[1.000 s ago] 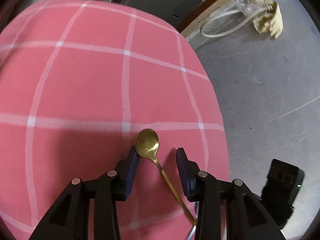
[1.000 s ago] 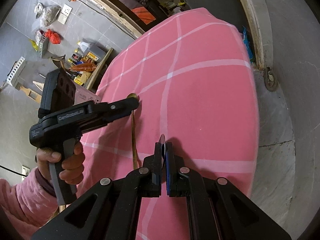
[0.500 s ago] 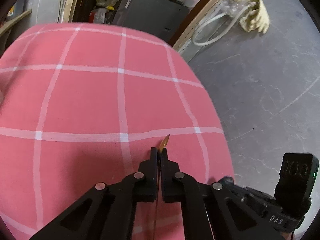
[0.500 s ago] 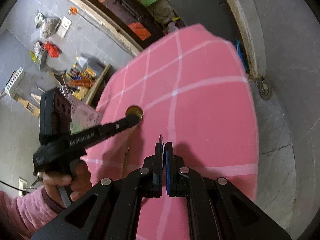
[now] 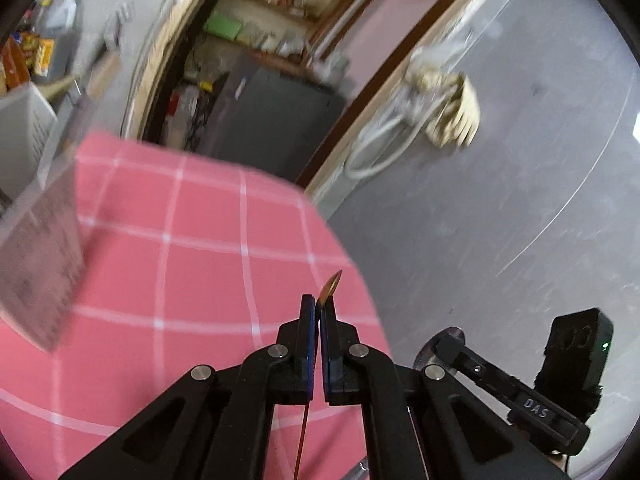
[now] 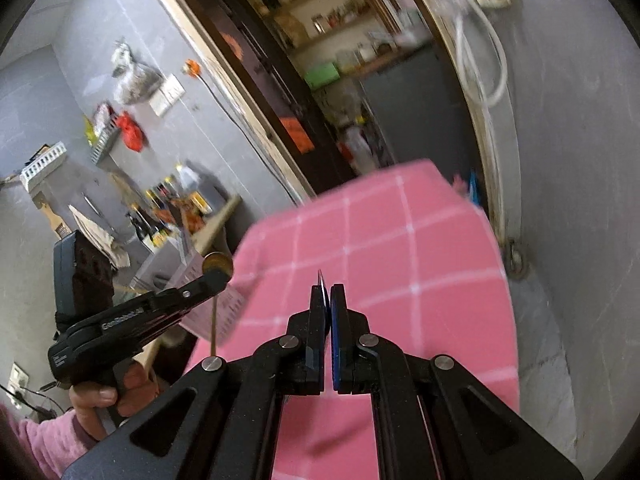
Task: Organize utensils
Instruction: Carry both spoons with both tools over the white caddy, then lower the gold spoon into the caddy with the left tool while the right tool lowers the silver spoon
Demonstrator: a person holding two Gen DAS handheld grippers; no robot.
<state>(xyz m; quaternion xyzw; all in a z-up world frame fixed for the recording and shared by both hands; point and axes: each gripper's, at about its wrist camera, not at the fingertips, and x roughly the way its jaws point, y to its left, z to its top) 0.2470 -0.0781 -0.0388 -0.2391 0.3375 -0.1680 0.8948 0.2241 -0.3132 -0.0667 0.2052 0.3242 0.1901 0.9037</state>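
Left tongs [image 5: 319, 303] pinch gold spoon [image 5: 330, 285] (box [image 5: 38, 252] beside).

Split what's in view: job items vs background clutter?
Job:
- thin gold metal spoon, pinched in the left tool
- thin silvery utensil, edge-on in the right tool; type unclear
- pink checked tablecloth

Clutter:
- white coiled hose
- pale printed box
- green box

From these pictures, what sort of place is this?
Probably a lived-in home, near a kitchen or storeroom: a table with a pink checked cloth, bottles against the grey wall, and a doorway to cluttered shelves.
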